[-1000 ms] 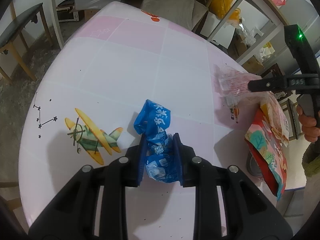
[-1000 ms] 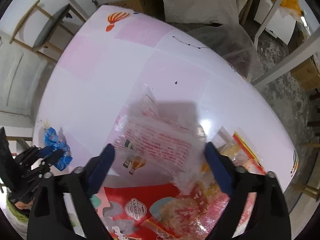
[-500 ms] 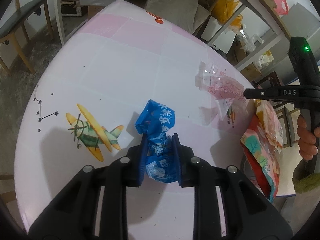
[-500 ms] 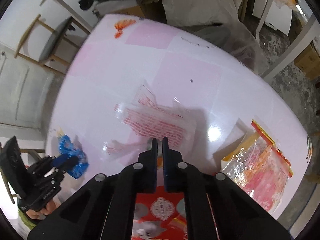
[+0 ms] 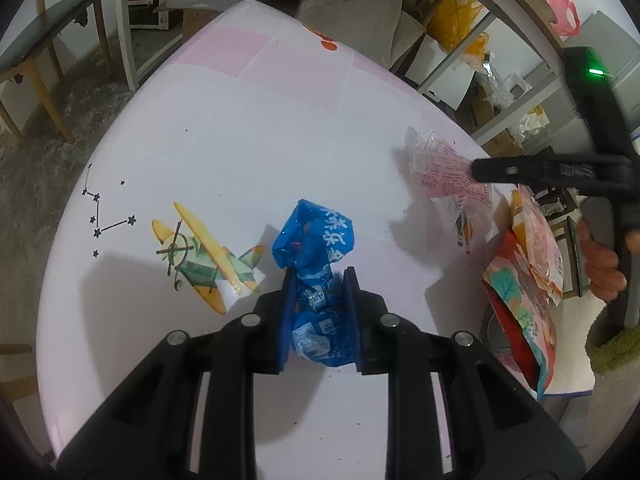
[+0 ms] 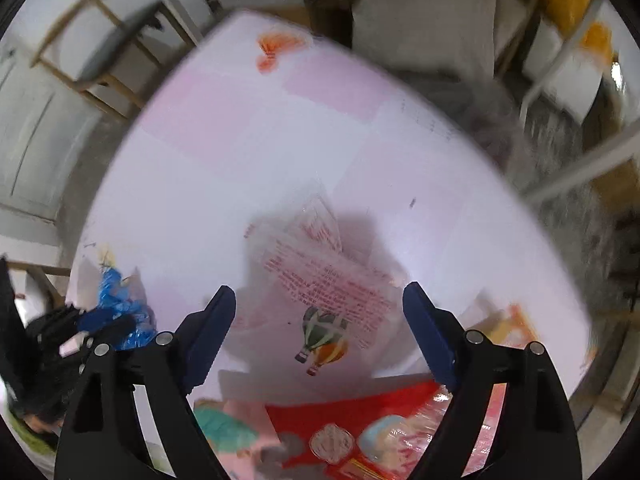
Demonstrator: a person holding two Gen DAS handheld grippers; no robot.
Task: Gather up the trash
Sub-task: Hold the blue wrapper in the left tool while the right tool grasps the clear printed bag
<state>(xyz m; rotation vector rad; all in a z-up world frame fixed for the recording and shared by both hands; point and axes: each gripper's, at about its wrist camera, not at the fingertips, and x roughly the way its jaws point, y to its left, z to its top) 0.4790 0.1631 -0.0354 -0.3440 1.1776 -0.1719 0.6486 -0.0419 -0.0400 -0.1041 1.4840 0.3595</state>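
My left gripper (image 5: pixel 319 278) is shut on a crumpled blue wrapper (image 5: pixel 316 248), held over the white and pink table (image 5: pixel 240 128). The wrapper also shows at the left of the blurred right wrist view (image 6: pixel 116 312). My right gripper (image 6: pixel 318 300) is open, its jaws wide apart around a clear wrapper with red print (image 6: pixel 320 276) that lies on the table. In the left wrist view the right gripper (image 5: pixel 476 170) shows side-on at the clear wrapper (image 5: pixel 444 172).
A red patterned bag (image 5: pixel 520 320) hangs at the table's right edge, with a clear orange-printed packet (image 5: pixel 536 240) on it. Printed pictures mark the tabletop, among them a yellow plane (image 5: pixel 200 256). Chairs, shelves and cushions (image 5: pixel 352 16) stand around the table.
My right gripper was shut on the clear wrapper and held it up half a second ago; now it is open and the wrapper lies on the table. My left gripper keeps its hold.
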